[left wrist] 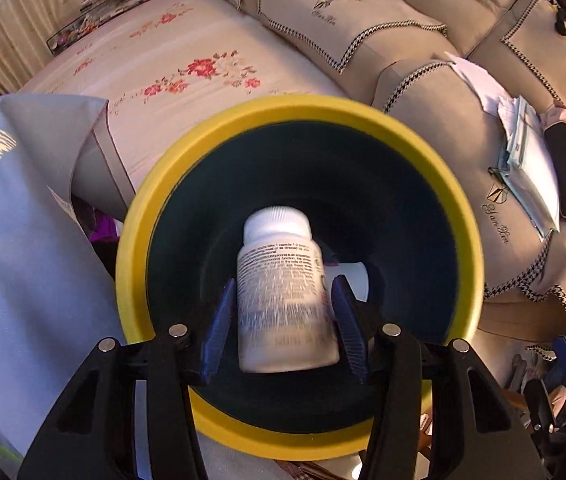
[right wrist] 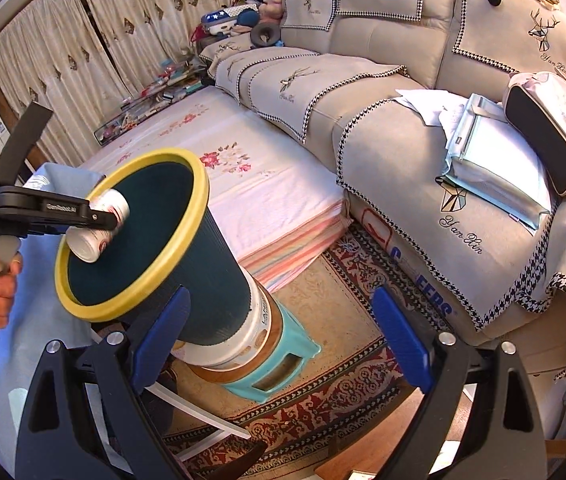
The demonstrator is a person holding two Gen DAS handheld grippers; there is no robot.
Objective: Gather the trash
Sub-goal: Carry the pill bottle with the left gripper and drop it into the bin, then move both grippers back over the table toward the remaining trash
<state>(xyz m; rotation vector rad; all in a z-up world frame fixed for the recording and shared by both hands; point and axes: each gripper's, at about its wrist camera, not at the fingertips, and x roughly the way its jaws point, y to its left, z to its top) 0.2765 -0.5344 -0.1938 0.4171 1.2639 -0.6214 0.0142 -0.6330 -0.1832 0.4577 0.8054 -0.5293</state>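
A dark blue bin with a yellow rim [left wrist: 131, 240] [right wrist: 199, 200] stands on a white bucket [right wrist: 255, 332] and a teal stool [right wrist: 295, 364]. My left gripper [left wrist: 283, 292] is shut on a white pill bottle [left wrist: 283, 288], held over the bin's mouth, cap pointing in; the gripper [right wrist: 111, 216] and bottle [right wrist: 99, 228] also show in the right wrist view. Another white item [left wrist: 353, 276] lies at the bin's bottom. My right gripper [right wrist: 279, 320] is open and empty, right of the bin above the rug.
A beige sofa [right wrist: 403, 152] holds papers [right wrist: 491, 160] and a black-and-pink pouch [right wrist: 547, 120] on the right. A flowered mattress [right wrist: 243, 176] lies behind the bin. A patterned rug [right wrist: 343, 392] covers the floor. A light blue cloth [left wrist: 31, 220] is at the left.
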